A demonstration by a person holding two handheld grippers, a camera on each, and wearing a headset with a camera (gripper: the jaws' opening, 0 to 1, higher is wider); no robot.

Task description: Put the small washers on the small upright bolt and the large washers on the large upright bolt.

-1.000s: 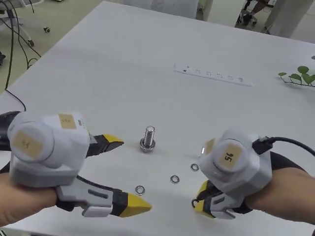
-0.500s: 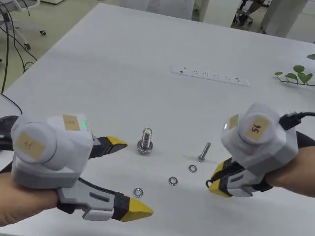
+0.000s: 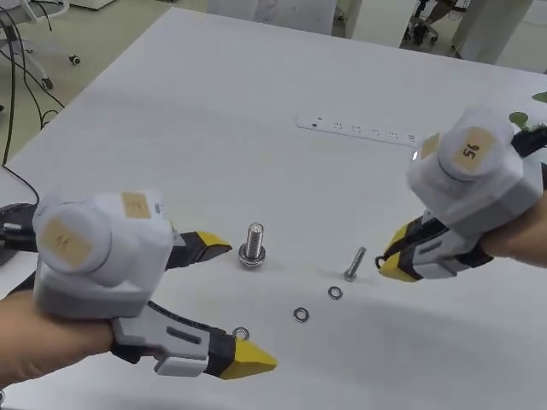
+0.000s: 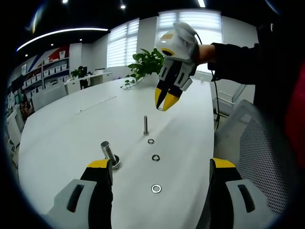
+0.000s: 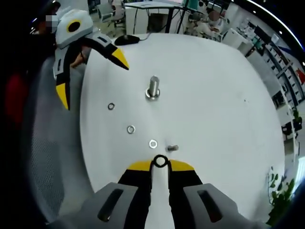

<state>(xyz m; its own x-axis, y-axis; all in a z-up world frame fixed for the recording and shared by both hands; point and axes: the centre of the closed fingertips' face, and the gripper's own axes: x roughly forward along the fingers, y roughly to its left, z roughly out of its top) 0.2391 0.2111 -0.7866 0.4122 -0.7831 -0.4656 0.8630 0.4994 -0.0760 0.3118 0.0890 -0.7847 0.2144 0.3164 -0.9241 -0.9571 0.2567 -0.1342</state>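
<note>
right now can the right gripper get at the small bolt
Probably yes. The right gripper, shut on a washer, hangs just beside the small bolt, with nothing but bare table between them. The left gripper is well off to the other side.

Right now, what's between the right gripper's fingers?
A single washer, pinched at the very tips of the right gripper. Its lower rim is covered by the fingers, so how deep it sits cannot be seen.
</note>
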